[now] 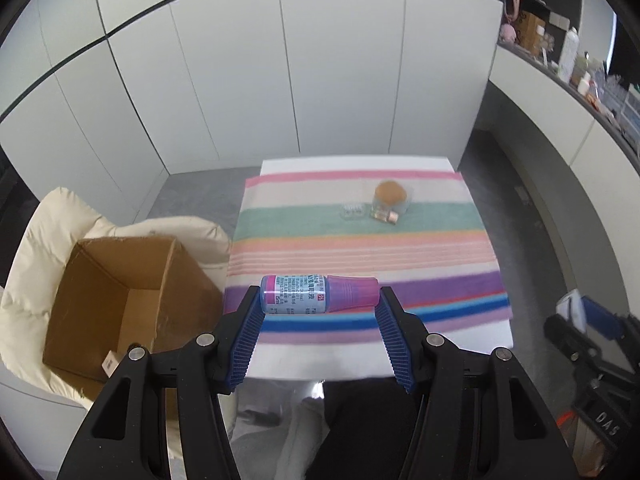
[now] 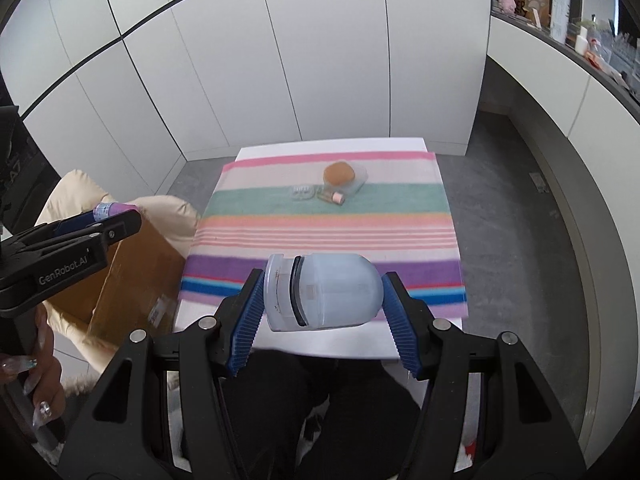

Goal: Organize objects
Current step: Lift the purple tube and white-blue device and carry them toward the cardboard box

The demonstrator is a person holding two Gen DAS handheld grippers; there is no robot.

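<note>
**Two items carried clear of the counter, three left on the cloth**

The left gripper (image 1: 320,300) is seen with its jaws pinching a small dropper bottle (image 1: 318,294) end to end, base against one blue pad and purple cap against the other. The right gripper (image 2: 322,292) is clamped in the same way across a frosted eyelash curler case (image 2: 322,292), held lying sideways. Both items are carried in the air above the near edge of the counter (image 2: 404,145), which is covered by a striped cloth (image 2: 320,224).

Beside the counter, an open cardboard box (image 1: 120,304) is set on a cream padded coat (image 1: 44,232); it is judged to be the likely destination. One small pale item (image 1: 110,364) can be made out low inside it, though what it is cannot be told.

A slip is the main risk: the bottle is gripped only by its two ends, so a slight tilt or slackening could let it pivot out. The case's rounded end offers the pad little flat surface and could squirm free. A release made short of the box rim would drop either item onto the coat.

Counted: one bottle and one case held; on the cloth, one jar with a cork lid (image 1: 390,198), one small clear blister-like piece (image 1: 352,212) and one small tube (image 1: 385,216), possibly a lipstick, since the view there is blurred.
</note>
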